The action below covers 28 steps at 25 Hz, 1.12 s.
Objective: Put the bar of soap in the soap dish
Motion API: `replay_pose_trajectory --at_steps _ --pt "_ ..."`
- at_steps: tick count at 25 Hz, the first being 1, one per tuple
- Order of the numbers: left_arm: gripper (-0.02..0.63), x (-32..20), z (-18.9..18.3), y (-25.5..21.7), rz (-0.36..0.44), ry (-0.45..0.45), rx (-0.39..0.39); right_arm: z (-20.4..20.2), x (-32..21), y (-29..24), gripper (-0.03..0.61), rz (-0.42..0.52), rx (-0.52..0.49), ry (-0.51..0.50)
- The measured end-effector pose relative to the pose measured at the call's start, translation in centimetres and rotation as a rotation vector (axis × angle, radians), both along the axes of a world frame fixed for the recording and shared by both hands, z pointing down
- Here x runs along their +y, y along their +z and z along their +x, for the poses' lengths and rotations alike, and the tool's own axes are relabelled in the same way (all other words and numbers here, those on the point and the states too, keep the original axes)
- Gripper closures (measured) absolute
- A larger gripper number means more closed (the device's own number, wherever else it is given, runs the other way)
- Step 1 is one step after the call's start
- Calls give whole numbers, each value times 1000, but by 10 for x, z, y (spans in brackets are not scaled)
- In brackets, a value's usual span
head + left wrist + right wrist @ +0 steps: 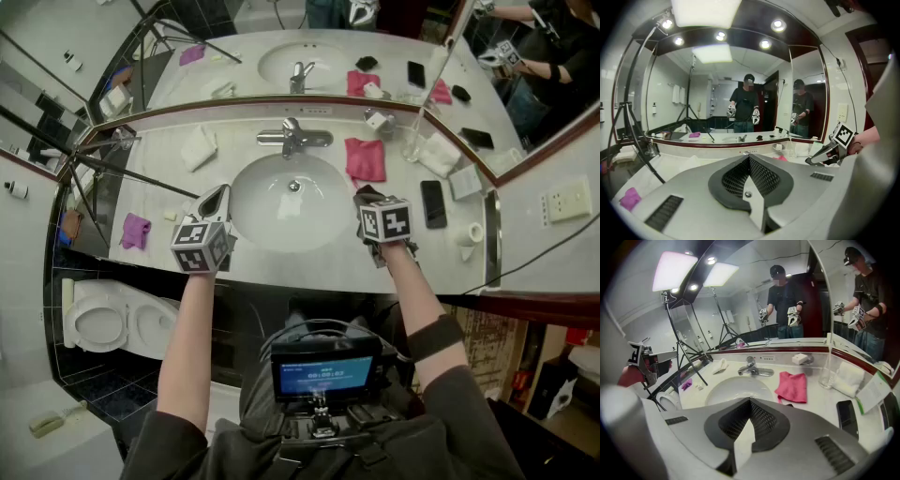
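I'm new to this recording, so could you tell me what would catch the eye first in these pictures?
The white sink basin sits in the middle of the counter below a wide mirror, with the left gripper and right gripper, both shut and empty, poised at its left and right edges. A bright pink cloth lies right of the chrome faucet, and a smaller purple cloth lies at the counter's far left.

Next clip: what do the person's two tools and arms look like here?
The left tool and right tool match: grey moulded shells, dark mesh-textured pads, each carrying a cube of black-and-white square markers. The person wears a dark top with short sleeves and a dark band around the right arm near the elbow.
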State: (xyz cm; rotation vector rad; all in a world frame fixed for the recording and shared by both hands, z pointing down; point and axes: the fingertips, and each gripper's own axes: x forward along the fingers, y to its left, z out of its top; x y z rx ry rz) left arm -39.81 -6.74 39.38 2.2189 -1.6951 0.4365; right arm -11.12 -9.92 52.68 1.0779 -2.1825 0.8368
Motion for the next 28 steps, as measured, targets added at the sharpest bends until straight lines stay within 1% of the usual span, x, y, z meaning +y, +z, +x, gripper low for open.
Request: replay_pose_trajectory --at_steps 3,8,12,15,19,22,23,28 --pt "612 -12 38 2 4 44 7 39 -4 1 558 2 6 47" --pt "612 -27 102 5 7 146 21 101 3 3 558 -3 15 140" --pt "612 -32 140 6 10 195 37 140 12 0 557 1 24 190" --pt "612 -33 161 7 11 221 44 161 19 -1 557 -1 26 211" --pt "612 -36 181 10 5 236 36 175 23 -1 557 3 11 229" --pt "612 -48 194 15 9 251 -5 177 25 0 557 11 -2 236" --pt "602 -52 201 18 5 271 -28 177 27 2 557 12 -4 236" --pt "492 -87 239 35 18 412 -150 160 29 7 557 39 -28 218"
